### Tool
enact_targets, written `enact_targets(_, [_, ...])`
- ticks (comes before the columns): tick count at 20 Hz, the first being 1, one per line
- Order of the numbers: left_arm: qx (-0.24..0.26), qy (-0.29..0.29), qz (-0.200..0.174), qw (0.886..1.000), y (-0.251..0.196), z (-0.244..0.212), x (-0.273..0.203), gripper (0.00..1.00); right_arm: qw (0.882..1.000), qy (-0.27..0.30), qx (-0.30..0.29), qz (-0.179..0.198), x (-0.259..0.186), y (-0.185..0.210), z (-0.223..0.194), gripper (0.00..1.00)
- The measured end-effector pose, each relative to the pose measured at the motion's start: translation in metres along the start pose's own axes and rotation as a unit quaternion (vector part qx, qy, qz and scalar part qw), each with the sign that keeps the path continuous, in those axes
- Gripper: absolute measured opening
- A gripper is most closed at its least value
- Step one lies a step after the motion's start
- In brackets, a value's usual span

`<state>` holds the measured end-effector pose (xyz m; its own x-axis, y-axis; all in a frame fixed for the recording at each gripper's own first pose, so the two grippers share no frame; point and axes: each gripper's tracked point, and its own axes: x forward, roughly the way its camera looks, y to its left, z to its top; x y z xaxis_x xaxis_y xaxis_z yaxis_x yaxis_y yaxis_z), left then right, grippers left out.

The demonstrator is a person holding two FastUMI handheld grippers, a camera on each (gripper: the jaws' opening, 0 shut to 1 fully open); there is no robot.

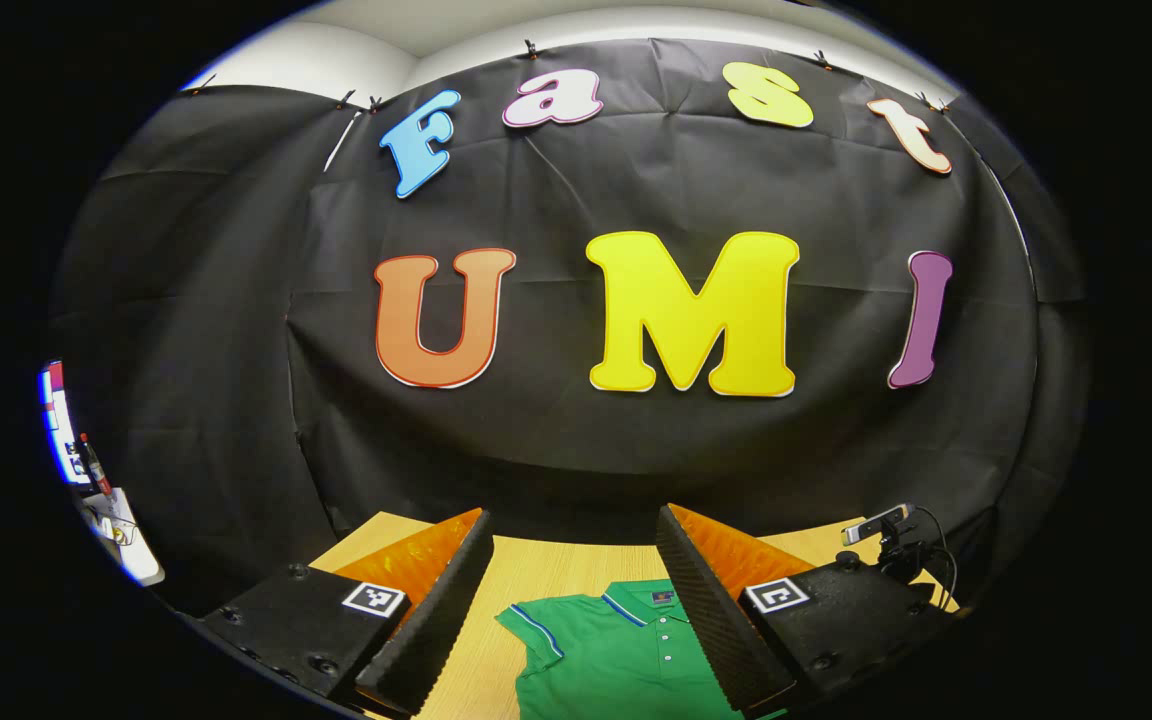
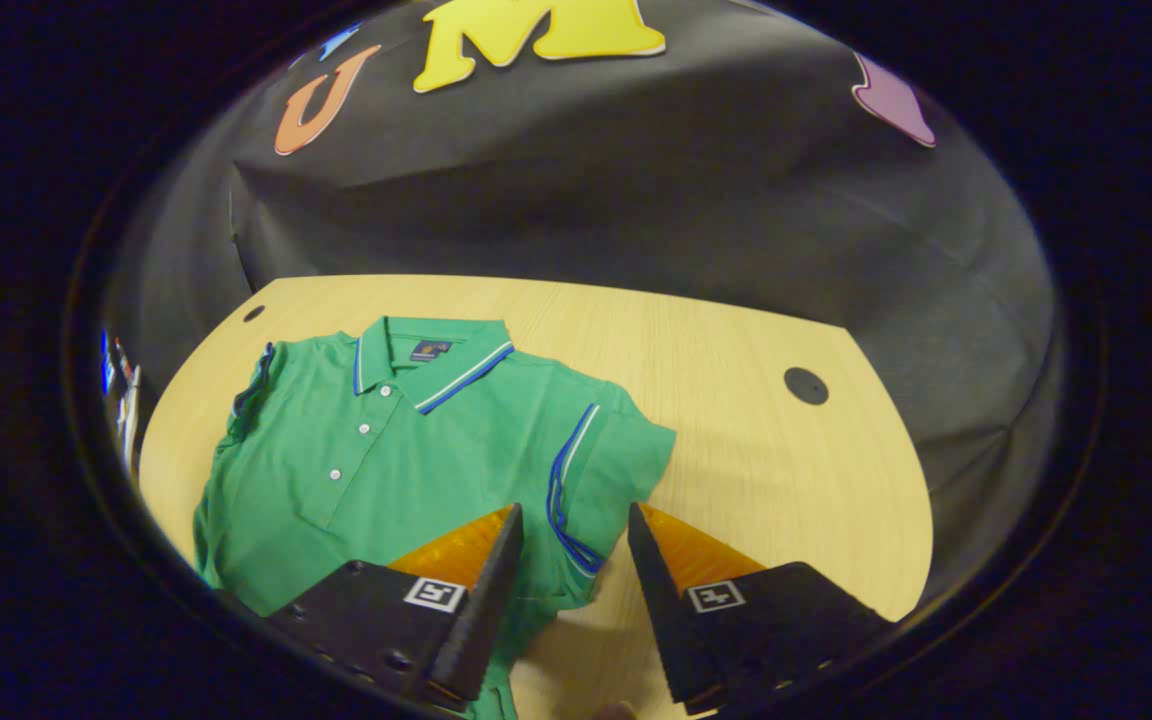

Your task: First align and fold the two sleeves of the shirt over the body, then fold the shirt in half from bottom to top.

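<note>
Shirt (image 2: 386, 450): green polo, lying flat and face up on the table (image 2: 756, 440), collar toward the booth wall; both sleeves look unfolded.
Right gripper (image 2: 566, 535): I have it with fingers spread, holding nothing, poised over the sleeve (image 2: 616, 450) with the blue piping.
Left gripper (image 1: 571, 545): fingers apart, empty, raised and aimed at the wall; the collar (image 1: 651, 600) sits below it.
Step in hand: first sleeve fold, not yet started by my reading.
Technique: I would pinch the sleeve at its outer hem, catch one layer only, lift little, carry it inward onto the body, keeping the shoulder line straight.
Risk: dragging the body cloth and wrinkling it.
</note>
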<state>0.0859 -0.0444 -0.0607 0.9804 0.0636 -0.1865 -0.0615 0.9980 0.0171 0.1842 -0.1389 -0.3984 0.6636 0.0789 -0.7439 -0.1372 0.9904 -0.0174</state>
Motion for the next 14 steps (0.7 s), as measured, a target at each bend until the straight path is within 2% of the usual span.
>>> enact_targets(2, [0.005, 0.000, -0.002, 1.000, -0.004, 0.001, 0.002, 1.00, 1.000, 0.014, 0.005, 0.005, 0.006, 0.000, -0.007, 0.51])
enact_targets(3, [0.007, -0.001, -0.004, 1.000, -0.005, 0.002, 0.001, 1.00, 1.000, 0.019, 0.007, 0.009, 0.008, 0.002, -0.009, 0.47])
enact_targets(5, [0.012, -0.004, -0.005, 1.000, -0.007, 0.004, 0.002, 1.00, 0.999, 0.031, 0.002, 0.013, 0.013, 0.003, -0.015, 0.46])
enact_targets(6, [0.014, -0.004, -0.005, 1.000, -0.007, 0.004, 0.001, 1.00, 0.999, 0.033, -0.002, -0.001, 0.013, -0.002, -0.017, 0.46])
enact_targets(8, [0.017, -0.005, -0.005, 1.000, -0.008, 0.005, 0.000, 1.00, 0.999, 0.036, 0.006, 0.001, 0.014, -0.002, -0.018, 0.08])
enact_targets(10, [0.015, -0.006, -0.004, 1.000, -0.006, 0.005, 0.000, 1.00, 0.999, 0.031, 0.021, 0.014, 0.007, 0.001, -0.008, 0.01])
enact_targets(14, [0.001, 0.000, 0.004, 1.000, 0.003, 0.000, -0.003, 1.00, 0.999, -0.025, 0.047, 0.012, -0.022, 0.003, 0.036, 0.00])
